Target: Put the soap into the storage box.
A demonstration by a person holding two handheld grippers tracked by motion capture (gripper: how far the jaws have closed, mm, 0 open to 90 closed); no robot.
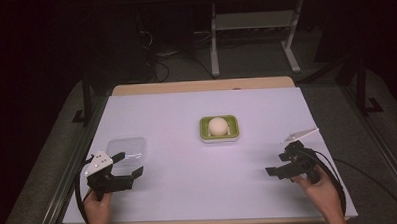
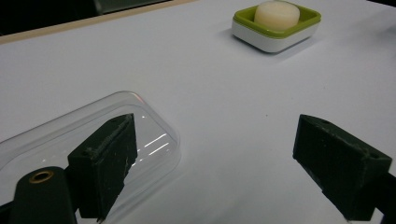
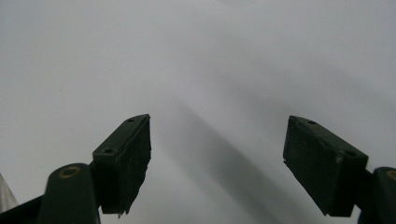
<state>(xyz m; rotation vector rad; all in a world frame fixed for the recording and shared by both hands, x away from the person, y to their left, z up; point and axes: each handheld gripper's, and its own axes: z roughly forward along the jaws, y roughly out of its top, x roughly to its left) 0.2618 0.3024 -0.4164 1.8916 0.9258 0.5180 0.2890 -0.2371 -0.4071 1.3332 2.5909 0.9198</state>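
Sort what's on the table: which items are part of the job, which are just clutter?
In the job:
- clear lid, at the left gripper
- green soap dish holding the round soap
- right gripper, jaws apart over bare table

Lying about:
- white desk frame and cables on the floor behind the table

A clear plastic lid with rounded corners lies flat at lower left of the high view, well apart from the green dish holding pale round soap at centre
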